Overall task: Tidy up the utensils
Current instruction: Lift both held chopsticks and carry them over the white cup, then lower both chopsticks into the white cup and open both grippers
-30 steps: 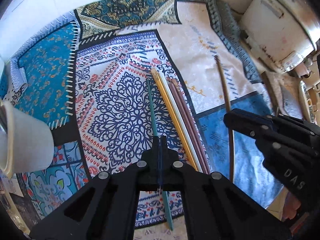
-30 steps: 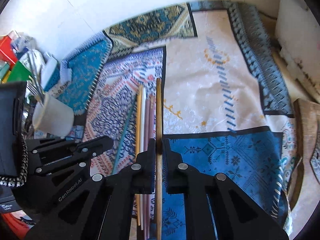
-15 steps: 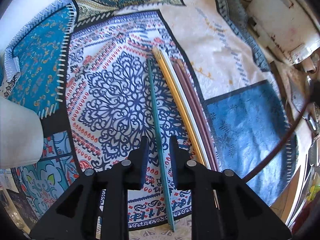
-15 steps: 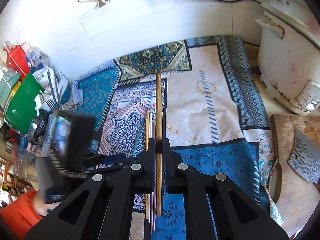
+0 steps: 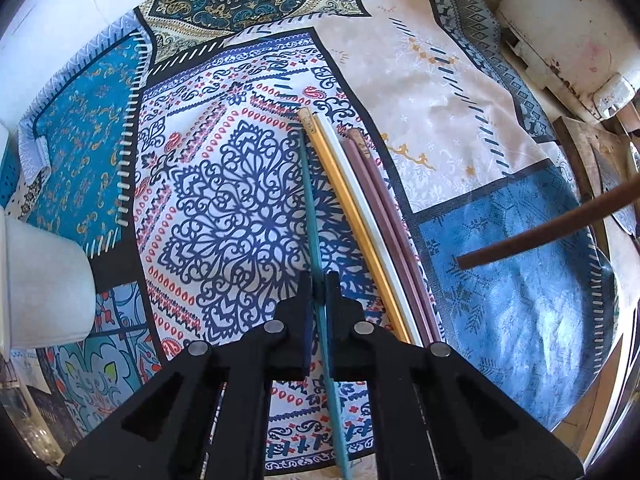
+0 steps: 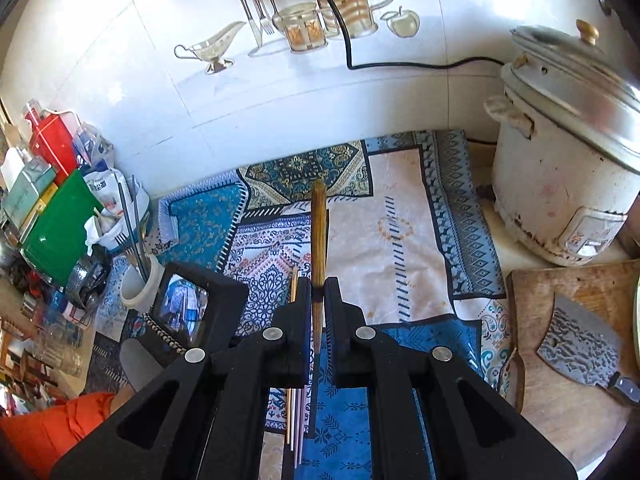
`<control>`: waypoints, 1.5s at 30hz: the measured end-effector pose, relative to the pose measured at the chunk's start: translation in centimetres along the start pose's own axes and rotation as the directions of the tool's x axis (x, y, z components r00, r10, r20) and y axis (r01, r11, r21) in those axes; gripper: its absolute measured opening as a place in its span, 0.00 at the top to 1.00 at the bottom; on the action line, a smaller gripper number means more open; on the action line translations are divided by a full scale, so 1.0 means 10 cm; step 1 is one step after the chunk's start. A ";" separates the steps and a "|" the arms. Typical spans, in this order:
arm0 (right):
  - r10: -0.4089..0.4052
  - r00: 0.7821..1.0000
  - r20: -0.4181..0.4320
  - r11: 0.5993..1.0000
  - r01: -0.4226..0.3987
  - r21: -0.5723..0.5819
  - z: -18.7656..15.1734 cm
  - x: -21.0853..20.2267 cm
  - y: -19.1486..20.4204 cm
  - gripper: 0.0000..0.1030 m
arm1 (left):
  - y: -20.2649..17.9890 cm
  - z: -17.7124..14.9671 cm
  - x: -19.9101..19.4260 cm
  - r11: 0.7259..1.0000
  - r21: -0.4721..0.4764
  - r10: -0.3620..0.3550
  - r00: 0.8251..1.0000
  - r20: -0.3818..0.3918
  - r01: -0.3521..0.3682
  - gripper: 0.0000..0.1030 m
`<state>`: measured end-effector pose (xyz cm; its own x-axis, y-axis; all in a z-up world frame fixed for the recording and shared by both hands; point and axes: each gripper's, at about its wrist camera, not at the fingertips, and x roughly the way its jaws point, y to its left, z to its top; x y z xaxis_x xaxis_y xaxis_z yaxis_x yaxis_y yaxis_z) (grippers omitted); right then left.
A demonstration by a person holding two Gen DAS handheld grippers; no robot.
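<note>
My left gripper [image 5: 319,285] has its jaws close around a teal chopstick [image 5: 312,216] that lies on the patterned cloth [image 5: 224,216]; I cannot tell if it is pinched. Beside it lie a yellow [image 5: 340,200], a white [image 5: 360,208] and two mauve chopsticks [image 5: 384,216]. My right gripper [image 6: 319,290] is shut on a brown wooden chopstick [image 6: 319,232] and holds it high above the cloth; its tip shows in the left wrist view [image 5: 552,228]. A white utensil cup [image 6: 138,286] stands at the left, also in the left wrist view [image 5: 44,284].
A white rice cooker [image 6: 560,168] stands at the right. A wooden board [image 6: 568,344] with a cleaver [image 6: 584,344] lies in front of it. Boxes and packets [image 6: 52,208] crowd the left. A tiled wall [image 6: 280,92] is behind.
My right gripper has lifted the brown chopstick well above the cloth. My left gripper opened around the teal chopstick and has now narrowed on it again.
</note>
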<state>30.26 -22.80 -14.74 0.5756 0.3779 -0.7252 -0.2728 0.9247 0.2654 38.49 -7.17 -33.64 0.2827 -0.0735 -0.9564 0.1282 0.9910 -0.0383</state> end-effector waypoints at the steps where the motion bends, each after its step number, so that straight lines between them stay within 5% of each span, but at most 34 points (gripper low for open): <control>1: 0.000 1.000 0.003 1.000 0.000 -0.004 0.01 -0.01 0.01 0.94 | 0.03 -0.01 -0.02 1.000 -0.012 -0.004 1.000 0.009 0.004 0.97; 10: 0.010 1.000 0.015 0.999 -0.009 -0.047 0.09 -0.05 0.18 0.94 | 0.29 -0.21 -0.67 0.997 -0.075 -0.017 0.985 0.170 0.030 0.97; 25: 0.048 0.997 0.057 0.992 -0.041 -0.118 0.28 -0.11 0.69 0.94 | 0.61 -0.51 -1.60 0.991 -0.129 0.007 0.927 0.375 0.045 0.97; 45: 0.137 0.982 0.133 0.977 -0.111 -0.183 0.62 -0.15 1.52 0.94 | 1.46 -0.65 -2.70 0.979 -0.199 0.090 0.804 0.588 0.036 0.98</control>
<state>30.01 -9.00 -5.73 0.6304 0.5033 -0.5910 -0.4715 0.8531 0.2234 26.59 9.97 -10.24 0.7979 -0.0356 -0.6017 -0.0531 0.9902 -0.1290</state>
